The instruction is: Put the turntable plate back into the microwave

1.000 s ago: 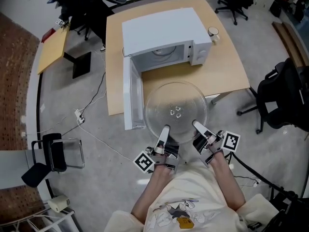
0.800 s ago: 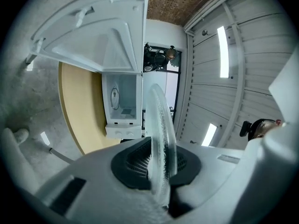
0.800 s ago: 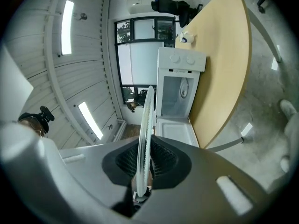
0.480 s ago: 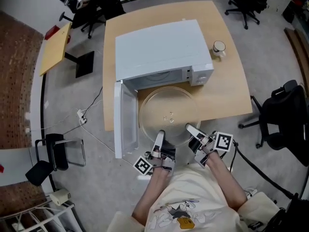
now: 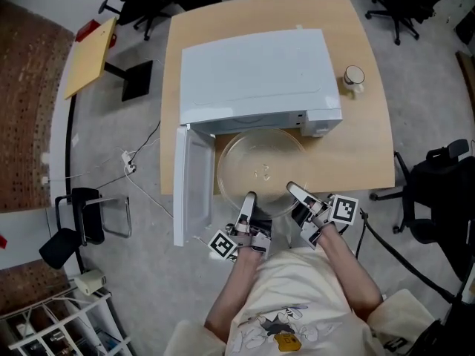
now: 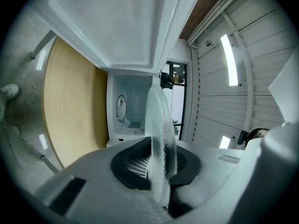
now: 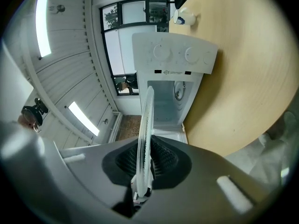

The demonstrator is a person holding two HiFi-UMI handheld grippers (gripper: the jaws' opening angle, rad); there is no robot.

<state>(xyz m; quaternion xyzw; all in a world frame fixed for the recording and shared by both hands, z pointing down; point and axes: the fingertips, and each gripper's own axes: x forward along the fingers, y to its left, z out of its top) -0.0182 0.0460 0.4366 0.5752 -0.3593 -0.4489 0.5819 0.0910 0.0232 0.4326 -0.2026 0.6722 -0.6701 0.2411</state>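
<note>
Hanging open at the left, the door (image 5: 190, 188) of the white microwave (image 5: 252, 69) stands beside the left claw (image 5: 249, 201), whose jaws are closed on the near rim of the turntable plate (image 5: 261, 165). The plate is a clear, round glass disc with a raised rim and three small nubs at its centre, held level over the bench (image 5: 367, 147) just before the microwave's cavity. The right claw (image 5: 294, 193) clamps the same near rim. A mug (image 5: 354, 78) sits far right.
</note>
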